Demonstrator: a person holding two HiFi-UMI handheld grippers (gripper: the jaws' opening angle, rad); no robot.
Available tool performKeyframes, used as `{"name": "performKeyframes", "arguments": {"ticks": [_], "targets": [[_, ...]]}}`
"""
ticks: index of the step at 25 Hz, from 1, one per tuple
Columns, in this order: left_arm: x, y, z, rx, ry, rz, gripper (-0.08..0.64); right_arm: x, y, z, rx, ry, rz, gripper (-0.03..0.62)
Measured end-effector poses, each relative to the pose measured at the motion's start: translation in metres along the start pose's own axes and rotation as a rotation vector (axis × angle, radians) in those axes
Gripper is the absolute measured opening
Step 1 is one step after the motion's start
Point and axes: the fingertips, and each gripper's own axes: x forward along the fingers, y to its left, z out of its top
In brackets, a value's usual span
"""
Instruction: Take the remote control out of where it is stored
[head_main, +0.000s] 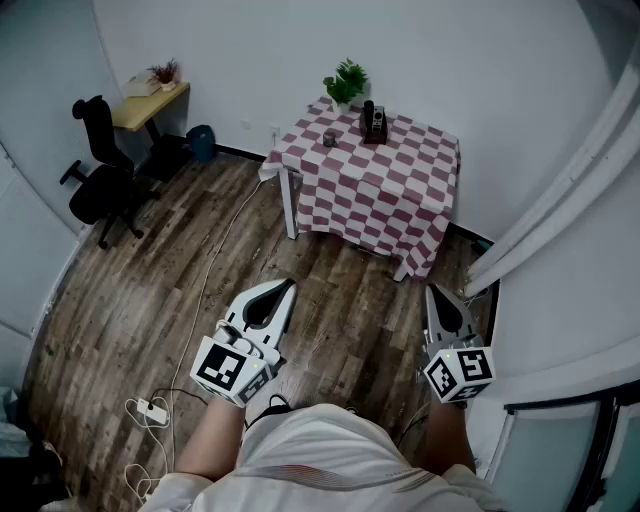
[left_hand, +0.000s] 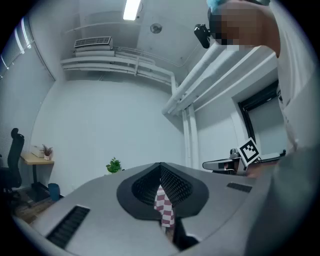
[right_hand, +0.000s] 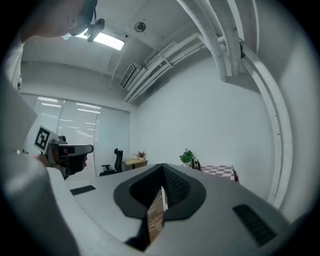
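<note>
A table under a red-and-white checked cloth (head_main: 385, 180) stands against the far wall. On it a dark stand (head_main: 374, 122) holds what looks like the remote control, too small to make out; the same stand (right_hand: 195, 164) shows in the right gripper view. A small dark object (head_main: 329, 138) sits next to it. My left gripper (head_main: 288, 285) and right gripper (head_main: 432, 290) hang over the wooden floor, well short of the table. Both are shut with nothing between their jaws. In the gripper views each one, left (left_hand: 161, 167) and right (right_hand: 162, 167), points roughly level toward the table.
A green plant (head_main: 346, 82) stands at the table's back edge. A black office chair (head_main: 100, 180), a small desk (head_main: 150, 100) and a blue bin (head_main: 201, 142) are at the left. A white cable and power strip (head_main: 152, 410) lie on the floor. White pipes (head_main: 560, 190) run along the right wall.
</note>
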Motion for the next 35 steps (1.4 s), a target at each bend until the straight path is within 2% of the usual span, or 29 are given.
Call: {"name": "performKeyframes", "arguments": {"ticks": [10, 13, 16, 22, 27, 32, 35], "targets": [[-0.004, 0.012, -0.004, -0.007, 0.008, 0.003, 0.006, 0.011, 0.015, -0.005, -0.011, 0.015, -0.001, 0.014], [-0.007, 0.017, -0.002, -0.013, 0.005, 0.007, 0.006, 0.012, 0.020, 0.000, 0.003, -0.013, 0.001, 0.015], [-0.009, 0.021, -0.002, -0.034, -0.008, 0.000, 0.006, 0.013, 0.021, 0.006, 0.038, -0.048, 0.006, 0.017], [-0.019, 0.026, -0.001, -0.115, -0.031, -0.058, 0.008, 0.020, 0.041, -0.003, 0.061, -0.016, 0.050, 0.016], [-0.033, 0.046, -0.006, -0.128, -0.023, -0.067, 0.006, 0.030, 0.065, -0.010, 0.090, -0.016, 0.077, 0.015], [-0.052, 0.081, -0.018, -0.131, 0.007, -0.057, 0.006, 0.044, 0.078, -0.022, 0.136, 0.001, 0.016, 0.015], [-0.058, 0.096, -0.021, -0.120, 0.020, -0.053, 0.006, 0.054, 0.089, -0.026, 0.159, 0.006, 0.008, 0.015]]}}
